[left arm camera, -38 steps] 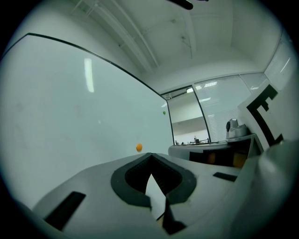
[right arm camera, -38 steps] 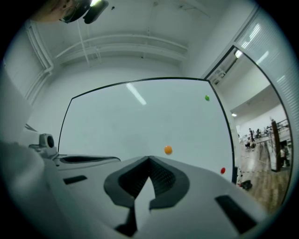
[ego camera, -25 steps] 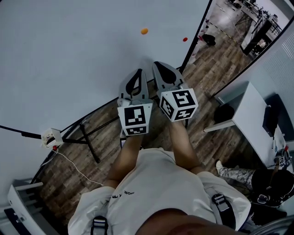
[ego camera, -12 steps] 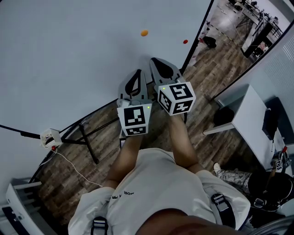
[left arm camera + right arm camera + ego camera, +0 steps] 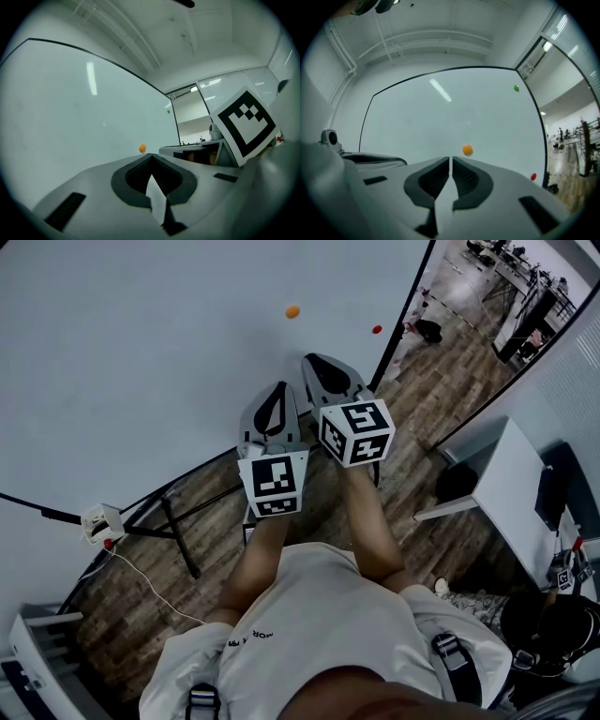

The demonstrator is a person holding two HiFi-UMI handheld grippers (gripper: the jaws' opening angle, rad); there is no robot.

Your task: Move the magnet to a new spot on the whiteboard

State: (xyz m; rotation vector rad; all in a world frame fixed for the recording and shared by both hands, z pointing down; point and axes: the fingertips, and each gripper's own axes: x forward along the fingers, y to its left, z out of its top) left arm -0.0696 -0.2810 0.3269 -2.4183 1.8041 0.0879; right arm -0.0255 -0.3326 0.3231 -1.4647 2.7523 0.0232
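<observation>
Before the whiteboard [image 5: 141,352], orange magnet [image 5: 292,311] amid bare surface, left gripper [image 5: 151,157], right gripper [image 5: 450,159], both clenched empty

We see a small, round orange magnet [image 5: 293,311] clinging flat to the upright whiteboard [image 5: 141,362], in its lower right part.

floor: wood planks [image 5: 131,615] | right: white desk [image 5: 497,486] | left: white box [image 5: 101,520], white cable [image 5: 150,579] trailing over planks

Dim, even light; fisheye-vignetted edges.
</observation>
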